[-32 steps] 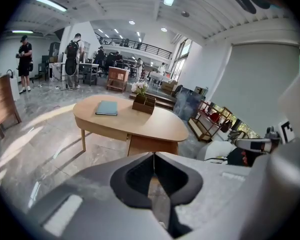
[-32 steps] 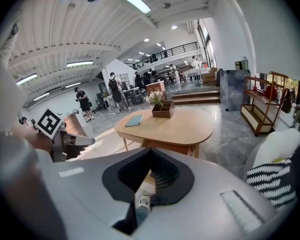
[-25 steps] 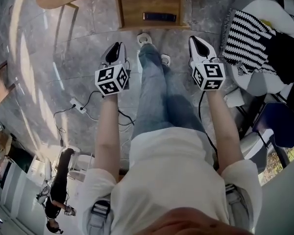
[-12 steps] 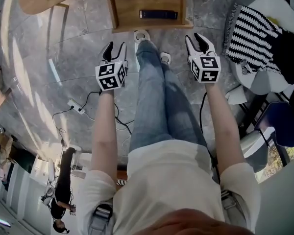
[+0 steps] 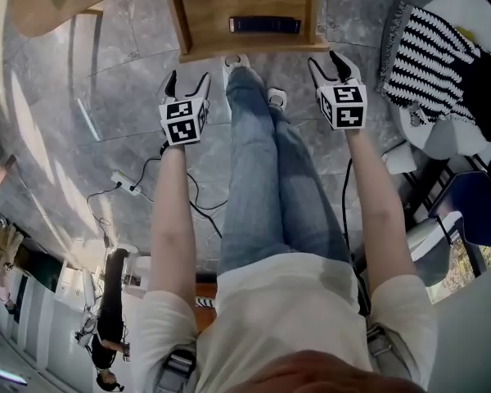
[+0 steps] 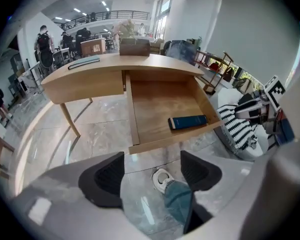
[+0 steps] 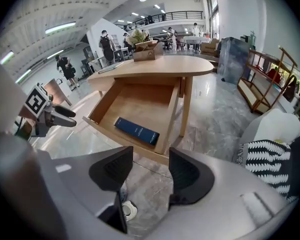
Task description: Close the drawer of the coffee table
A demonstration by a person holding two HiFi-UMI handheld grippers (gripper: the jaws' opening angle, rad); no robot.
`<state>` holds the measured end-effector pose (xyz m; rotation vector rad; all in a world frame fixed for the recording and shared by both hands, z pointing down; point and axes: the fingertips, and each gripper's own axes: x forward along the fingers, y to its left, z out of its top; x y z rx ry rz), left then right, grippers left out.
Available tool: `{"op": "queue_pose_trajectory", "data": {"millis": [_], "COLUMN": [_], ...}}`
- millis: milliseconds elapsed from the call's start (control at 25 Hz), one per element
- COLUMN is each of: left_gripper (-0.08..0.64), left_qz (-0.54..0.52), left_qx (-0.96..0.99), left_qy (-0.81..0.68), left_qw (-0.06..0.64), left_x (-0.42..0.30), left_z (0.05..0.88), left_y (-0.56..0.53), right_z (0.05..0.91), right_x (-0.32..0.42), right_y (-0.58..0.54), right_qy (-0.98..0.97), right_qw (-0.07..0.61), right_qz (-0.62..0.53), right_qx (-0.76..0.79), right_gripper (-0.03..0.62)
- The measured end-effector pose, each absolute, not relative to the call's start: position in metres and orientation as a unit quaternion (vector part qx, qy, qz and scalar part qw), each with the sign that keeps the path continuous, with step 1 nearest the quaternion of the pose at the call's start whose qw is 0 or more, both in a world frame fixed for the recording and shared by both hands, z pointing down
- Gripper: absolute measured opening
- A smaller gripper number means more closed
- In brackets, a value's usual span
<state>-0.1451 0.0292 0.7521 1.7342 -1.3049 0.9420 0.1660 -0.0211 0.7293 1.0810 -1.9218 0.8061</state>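
Note:
The wooden coffee table (image 6: 90,66) has its drawer (image 5: 196,19) pulled out, with a dark blue flat box (image 5: 264,24) lying near its front edge. In the head view my left gripper (image 5: 187,83) hangs just short of the drawer's front left corner. My right gripper (image 5: 330,63) hangs off the front right corner. Neither touches the drawer. Both point steeply down with jaws opening and nothing between them. The left gripper view shows the drawer (image 6: 155,104) and box (image 6: 188,121) beyond my left gripper (image 6: 151,176). The right gripper view shows the box (image 7: 136,130) beyond my right gripper (image 7: 151,176).
The person's legs and a white shoe (image 5: 236,62) stand between the grippers, at the drawer front. A black-and-white striped blanket (image 5: 425,60) lies on a seat at the right. A power strip with cables (image 5: 131,182) lies on the marble floor at the left.
Both grippers have sunk toward the floor and come closer to the drawer front. Their jaws have gone from shut to spread apart. More of the drawer shows in the head view.

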Motion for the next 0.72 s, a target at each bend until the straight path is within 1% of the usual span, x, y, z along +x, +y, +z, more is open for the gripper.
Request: {"op": "queue_pose_trajectory", "data": {"millis": [160, 280, 320, 480, 720], "left_gripper": [0.380, 0.394, 0.397, 0.405, 0.405], "left_qz": [0.383, 0.393, 0.396, 0.404, 0.396], "left_qx": [0.678, 0.678, 0.678, 0.676, 0.674], "left_qy": [-0.504, -0.497, -0.495, -0.487, -0.487], "left_qw": [0.375, 0.372, 0.372, 0.379, 0.389], "left_x": [-0.151, -0.152, -0.152, -0.154, -0.148], "left_z": [0.770, 0.783, 0.787, 0.807, 0.821], "left_y": [0.026, 0.023, 0.021, 0.021, 0.005], "right_z": [0.753, 0.773, 0.779, 0.800, 0.822], "right_x": [0.170, 0.173, 0.174, 0.178, 0.182], "right_y": [-0.021, -0.022, -0.023, -0.025, -0.031], "right_qy": [-0.748, -0.742, -0.740, -0.732, -0.722], "right_qw": [0.412, 0.433, 0.441, 0.467, 0.484], "right_qz": [0.312, 0.313, 0.311, 0.307, 0.314], "right_qx": [0.417, 0.406, 0.402, 0.390, 0.382], "right_gripper": [0.269, 0.332, 0.344, 0.359, 0.360]}}
